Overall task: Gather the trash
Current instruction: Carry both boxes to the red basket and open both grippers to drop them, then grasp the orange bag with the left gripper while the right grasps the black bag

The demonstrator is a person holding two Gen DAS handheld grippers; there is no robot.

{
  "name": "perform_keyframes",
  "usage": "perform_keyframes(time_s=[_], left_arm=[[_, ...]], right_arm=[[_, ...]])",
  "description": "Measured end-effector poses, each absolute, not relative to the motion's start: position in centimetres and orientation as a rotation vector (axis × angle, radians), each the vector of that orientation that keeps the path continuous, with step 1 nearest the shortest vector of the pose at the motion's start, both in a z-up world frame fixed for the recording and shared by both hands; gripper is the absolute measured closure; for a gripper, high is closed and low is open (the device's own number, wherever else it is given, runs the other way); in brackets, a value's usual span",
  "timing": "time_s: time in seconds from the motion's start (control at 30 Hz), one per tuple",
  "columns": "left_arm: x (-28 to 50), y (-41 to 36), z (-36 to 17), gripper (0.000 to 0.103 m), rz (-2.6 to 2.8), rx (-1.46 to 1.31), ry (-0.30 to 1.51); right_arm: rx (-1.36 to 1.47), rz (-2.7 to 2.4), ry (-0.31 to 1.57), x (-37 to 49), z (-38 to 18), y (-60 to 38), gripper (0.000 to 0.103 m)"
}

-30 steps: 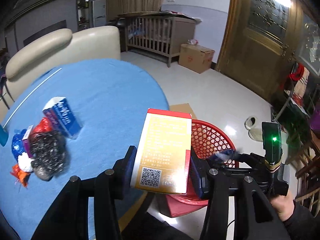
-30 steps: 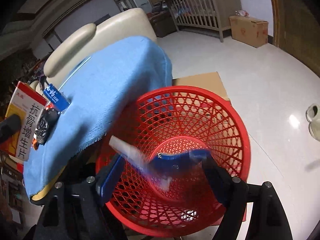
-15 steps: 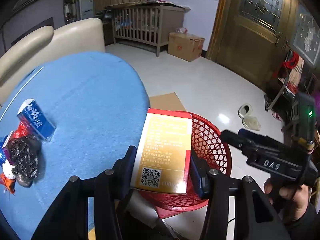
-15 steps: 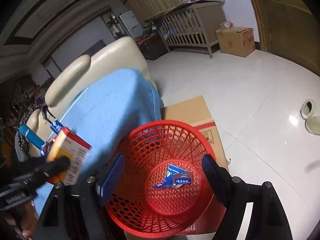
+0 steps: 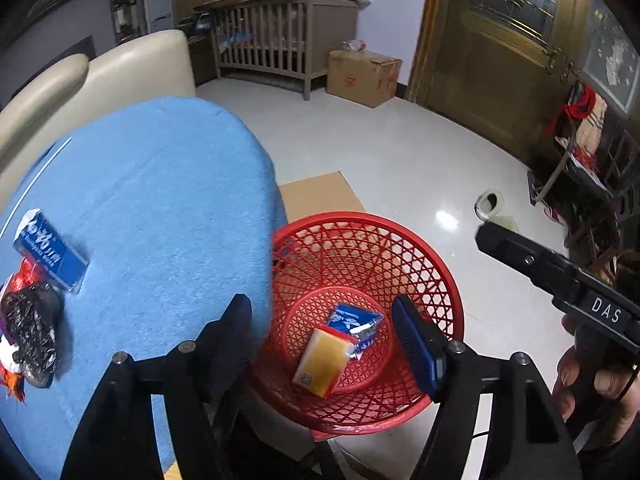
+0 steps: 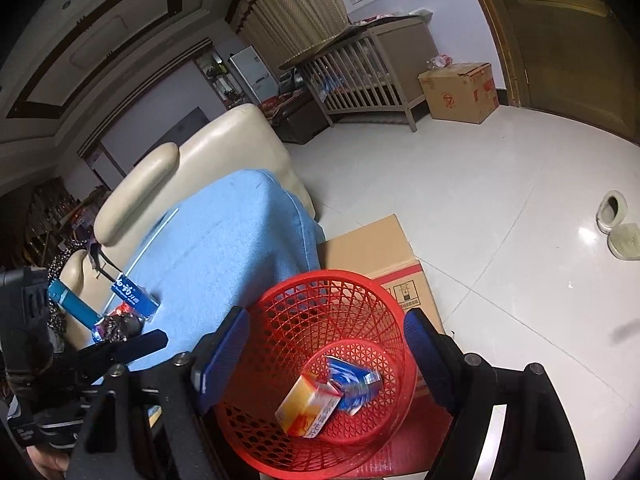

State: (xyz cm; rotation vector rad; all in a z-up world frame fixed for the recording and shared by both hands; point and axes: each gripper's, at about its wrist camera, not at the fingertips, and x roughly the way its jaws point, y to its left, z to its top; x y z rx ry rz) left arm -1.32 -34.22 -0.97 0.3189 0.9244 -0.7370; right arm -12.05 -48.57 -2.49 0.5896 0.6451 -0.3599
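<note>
Box (image 5: 320, 362) lies in red basket (image 5: 436, 264) below opening, empty left gripper (image 5: 324, 334).

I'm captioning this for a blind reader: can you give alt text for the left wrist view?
A yellow box and a blue packet lie in a red basket on the floor, below the left gripper, whose jaws are opening with nothing between them. More trash remains on the blue-covered table.
</note>
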Motion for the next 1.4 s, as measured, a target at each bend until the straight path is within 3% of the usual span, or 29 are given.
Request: perform_keyframes(time_s=[0.37, 1.4], left_arm=[[0.5, -26.9, 0.4, 0.027, -0.61, 0.174, 0.915], [2.9, -1.4, -3.2, 0.027, 0.017, -0.102, 0.904]], right_arm=[[0.569, -0.275, 0.678, -10.0, -2.5, -45.5, 0.021], [0.33, 0.141, 0.897, 1.9, -3.1, -25.6, 0.021]])
